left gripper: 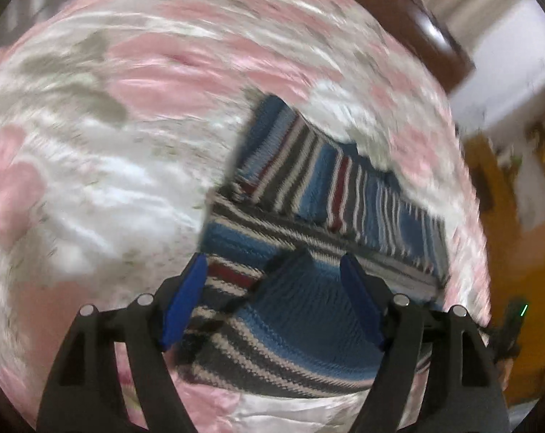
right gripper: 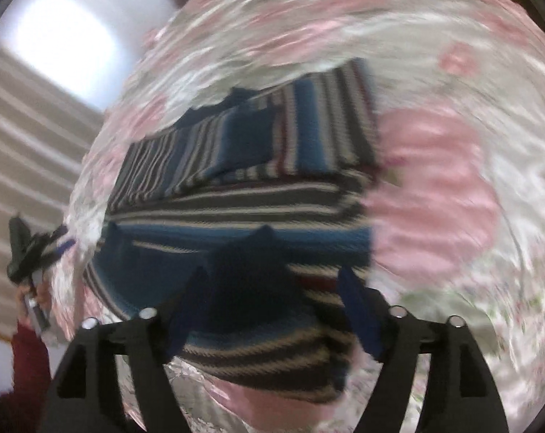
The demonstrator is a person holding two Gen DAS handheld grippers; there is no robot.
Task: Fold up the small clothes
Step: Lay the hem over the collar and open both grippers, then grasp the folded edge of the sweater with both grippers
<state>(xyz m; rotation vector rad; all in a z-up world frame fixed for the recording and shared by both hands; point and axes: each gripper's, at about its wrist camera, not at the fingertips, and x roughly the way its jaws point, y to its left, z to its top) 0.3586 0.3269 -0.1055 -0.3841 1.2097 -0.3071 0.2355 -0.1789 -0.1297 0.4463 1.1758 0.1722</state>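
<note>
Your left gripper (left gripper: 272,270), black frame, blue pads: jaws spread wide, nothing pinched, raised fold of knit between them. Your right gripper (right gripper: 272,281): same, jaws apart over dark fold. Pink-and-white floral satin bedspread (left gripper: 110,115) fills view. Blue, grey, white, red striped knitted sweater (left gripper: 308,187) lies partly folded on bedspread, under both grippers. Views blurred.

Both fisheye views are smeared by motion blur (worst toward the curved, dark-vignetted edges); soft daylight glares off the white wall (right gripper: 61,41), and the pink floral satin bedspread (left gripper: 110,151) shines.
</note>
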